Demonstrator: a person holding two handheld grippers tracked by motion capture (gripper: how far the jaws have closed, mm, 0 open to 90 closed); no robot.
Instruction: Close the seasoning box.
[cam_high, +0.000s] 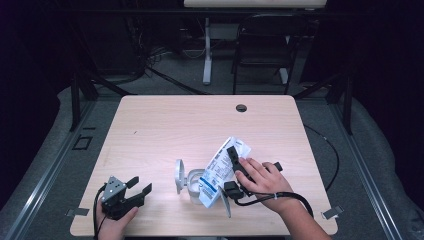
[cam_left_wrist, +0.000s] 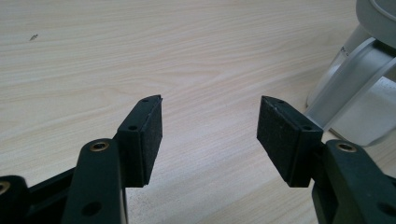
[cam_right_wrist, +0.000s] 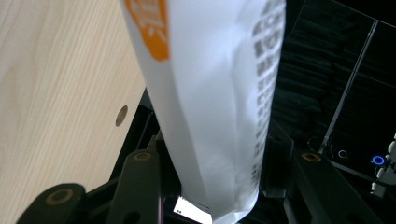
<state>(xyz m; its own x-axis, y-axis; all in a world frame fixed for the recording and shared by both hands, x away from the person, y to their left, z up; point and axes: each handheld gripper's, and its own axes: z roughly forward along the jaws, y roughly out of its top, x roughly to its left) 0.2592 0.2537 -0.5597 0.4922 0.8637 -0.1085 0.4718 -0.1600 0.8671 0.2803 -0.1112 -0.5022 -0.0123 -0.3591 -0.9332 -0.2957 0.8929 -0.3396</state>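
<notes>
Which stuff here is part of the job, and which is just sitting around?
Part of the job:
- white pouch, held in the right gripper
- clear container with its lid open
- left gripper, jaws open, waiting

Just around:
- folding chair
- table cable hole

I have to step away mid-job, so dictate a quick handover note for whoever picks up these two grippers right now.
Right gripper: shut on the white pouch, held tilted with its lower end at the clear container.
Left gripper: open, holding nothing, resting near the table's front left edge.
The container's lid is flipped open.
Done: pouch picked up and brought to the container.
Left: probably emptying the pouch into it; whether anything has gone in can't be seen.
</notes>
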